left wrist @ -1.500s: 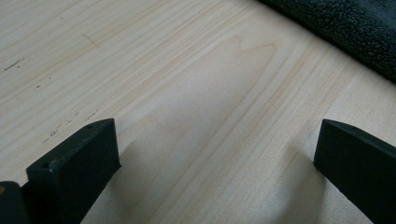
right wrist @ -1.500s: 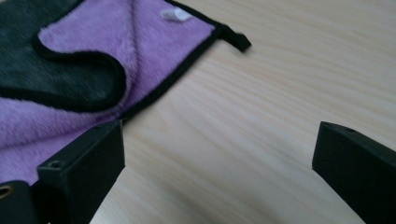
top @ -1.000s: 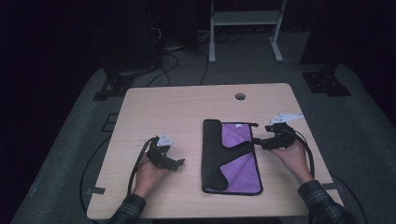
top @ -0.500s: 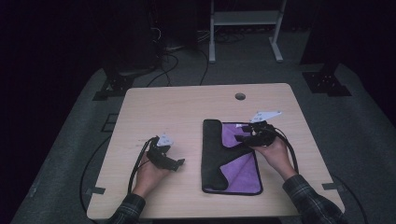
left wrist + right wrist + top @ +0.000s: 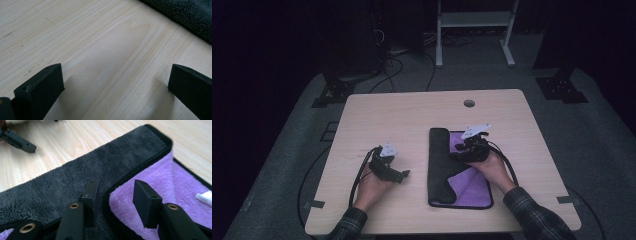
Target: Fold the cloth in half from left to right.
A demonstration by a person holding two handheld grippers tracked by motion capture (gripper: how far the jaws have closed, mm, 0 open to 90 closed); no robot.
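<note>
While the right gripper hangs over the soft purple-and-black fleece cloth, which lies on the right half of the pale wooden table, its jaws have just been closing and now straddle the bound edge of the folded-over black flap, not yet pinching it. If they shut too high, they may catch only pile and slip off. The left gripper rests open on bare wood beside the cloth.

The towel runs off the right gripper view's lower edge; its white tag is blurred.
</note>
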